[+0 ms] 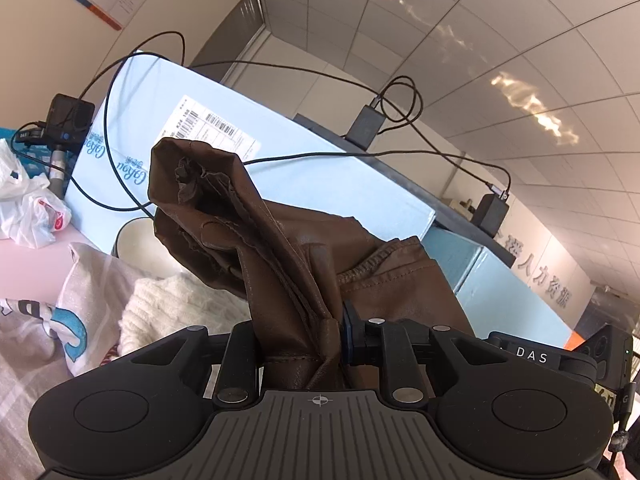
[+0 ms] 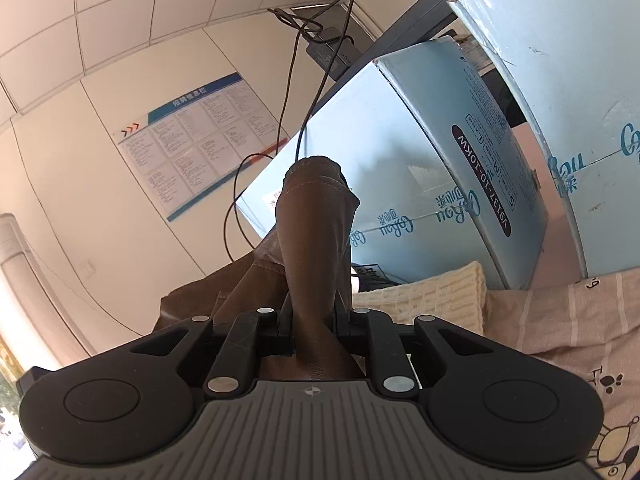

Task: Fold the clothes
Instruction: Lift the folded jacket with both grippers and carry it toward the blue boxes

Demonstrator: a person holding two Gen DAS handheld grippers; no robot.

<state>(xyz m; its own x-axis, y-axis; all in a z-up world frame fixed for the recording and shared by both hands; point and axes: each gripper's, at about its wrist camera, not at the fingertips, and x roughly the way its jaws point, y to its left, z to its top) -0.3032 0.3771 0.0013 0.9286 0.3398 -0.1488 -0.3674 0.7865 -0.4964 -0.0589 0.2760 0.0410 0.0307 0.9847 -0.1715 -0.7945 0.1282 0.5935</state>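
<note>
1. The left tool (image 1: 320, 336) grips a bunched fold of the brown garment (image 1: 260, 240), lifted above a white sweater (image 1: 180, 308).
2. The right tool (image 2: 316, 320) clamps another part of the brown garment (image 2: 316, 240) (held upright), in front of blue boxes (image 2: 420, 184).

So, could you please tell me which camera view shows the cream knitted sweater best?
The right wrist view: the cream knitted sweater lies flat and its ribbed weave reads clearly beside the brown leather garment. The left wrist view shows only a bunched patch, partly hidden behind the brown garment.
</note>
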